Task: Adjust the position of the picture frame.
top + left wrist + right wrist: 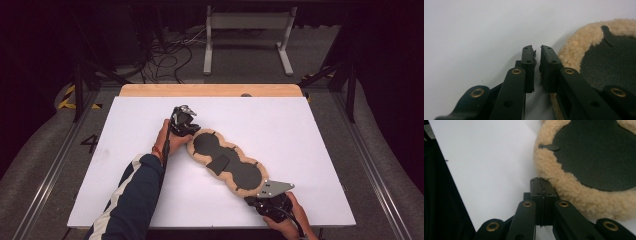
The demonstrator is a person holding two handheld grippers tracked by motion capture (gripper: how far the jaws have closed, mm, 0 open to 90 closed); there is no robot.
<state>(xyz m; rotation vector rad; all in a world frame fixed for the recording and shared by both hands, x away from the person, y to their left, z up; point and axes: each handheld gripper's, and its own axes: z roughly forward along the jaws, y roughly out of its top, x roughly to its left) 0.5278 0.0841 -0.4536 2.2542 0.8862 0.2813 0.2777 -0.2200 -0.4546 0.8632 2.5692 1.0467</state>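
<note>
Sheepskin pad: soft, floppy, light (grip fleece rim). Left claw nearly closed, empty; right claw pressed together.

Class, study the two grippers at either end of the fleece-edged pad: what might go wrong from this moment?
1. The left gripper has a slit between its jaws and sits beside the fleece rim, gripping nothing; pulling now might leave that end behind.
2. The right gripper is shut at the pad's very edge; so thin a bite of fleece, if any, may slip.
3. The pad's near end lies close to the table's front edge.
</note>
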